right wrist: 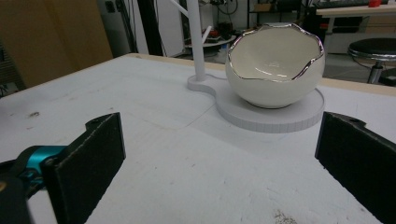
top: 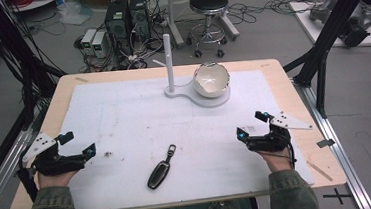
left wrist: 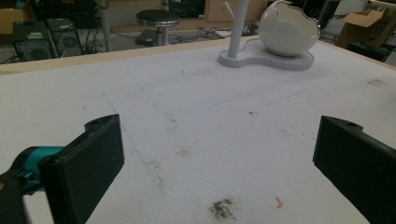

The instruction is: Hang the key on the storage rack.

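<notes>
A black car key fob (top: pixel 161 172) with a metal loop lies near the table's front edge, between the two hands. My left gripper (top: pixel 78 144) rests at the front left with its jaws wide apart and only bare mat between them (left wrist: pixel 219 154). My right gripper (top: pixel 250 125) rests at the front right, open too, with nothing between its jaws (right wrist: pixel 219 158). A white eggshell-shaped bowl (top: pixel 211 80) with a silver rim sits tilted on a white stand (top: pixel 208 100), beside an upright white post (top: pixel 168 63). The bowl (right wrist: pixel 274 65) faces my right gripper; it (left wrist: pixel 288 28) stands far ahead in the left gripper view.
A white mat (top: pixel 124 119) covers most of the wooden table (top: pixel 293 91). Small dirt specks (left wrist: pixel 223 208) mark the mat by my left gripper. Beyond the table stand a round stool (top: pixel 208 5), computer boxes (top: pixel 126 16) and loose cables on the floor. Black frame bars (top: pixel 328 33) flank the table.
</notes>
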The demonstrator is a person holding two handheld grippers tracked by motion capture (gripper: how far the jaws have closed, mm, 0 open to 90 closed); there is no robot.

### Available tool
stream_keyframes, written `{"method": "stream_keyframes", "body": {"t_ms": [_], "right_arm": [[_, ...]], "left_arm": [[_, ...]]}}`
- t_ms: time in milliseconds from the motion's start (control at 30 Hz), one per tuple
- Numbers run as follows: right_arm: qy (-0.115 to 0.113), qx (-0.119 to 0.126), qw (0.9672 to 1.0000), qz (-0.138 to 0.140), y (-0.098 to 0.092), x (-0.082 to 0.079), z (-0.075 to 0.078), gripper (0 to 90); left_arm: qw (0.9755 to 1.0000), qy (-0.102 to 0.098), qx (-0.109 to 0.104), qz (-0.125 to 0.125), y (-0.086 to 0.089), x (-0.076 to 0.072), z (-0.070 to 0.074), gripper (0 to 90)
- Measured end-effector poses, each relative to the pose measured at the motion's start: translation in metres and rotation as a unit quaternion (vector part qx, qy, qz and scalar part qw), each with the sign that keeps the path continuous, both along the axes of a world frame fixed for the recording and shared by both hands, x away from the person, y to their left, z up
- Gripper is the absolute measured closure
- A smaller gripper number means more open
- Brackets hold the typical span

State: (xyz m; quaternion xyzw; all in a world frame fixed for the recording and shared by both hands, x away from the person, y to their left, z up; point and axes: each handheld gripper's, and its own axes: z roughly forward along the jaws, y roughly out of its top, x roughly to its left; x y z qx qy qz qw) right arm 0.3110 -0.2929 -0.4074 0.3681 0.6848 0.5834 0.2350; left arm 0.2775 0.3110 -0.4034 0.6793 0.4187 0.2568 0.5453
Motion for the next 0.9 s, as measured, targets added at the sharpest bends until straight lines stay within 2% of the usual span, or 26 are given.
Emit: {"method": "stream_keyframes", "body": {"t_ms": [167,400,633,833,900], "right_arm": [[0.009,0.001,1.0000,0.000,0.000,0.000,-0.001,0.5],[0.001,0.001,1.0000,0.007,0.000,0.000,-0.001,0.5],[0.003,0.002,1.0000,0.004,0.000,-0.002,-0.001,0.5],[0.005,-0.002,1.0000,-0.004,0.002,-0.001,-0.001,0.5],[0.001,-0.005,1.0000,-0.005,0.003,0.000,-0.002,0.5]], "left_arm": [[1.0000,0.006,0.005,-0.005,-0.002,0.002,-0.001,2.4],[0.9999,0.009,0.006,-0.005,-0.003,0.002,-0.001,2.4],[0.9998,0.013,0.013,-0.010,-0.005,0.002,0.000,2.4],[0.9996,0.013,0.021,-0.015,-0.011,0.005,0.007,2.4],[0.9991,0.021,0.030,-0.021,-0.015,0.007,0.010,2.4]]}}
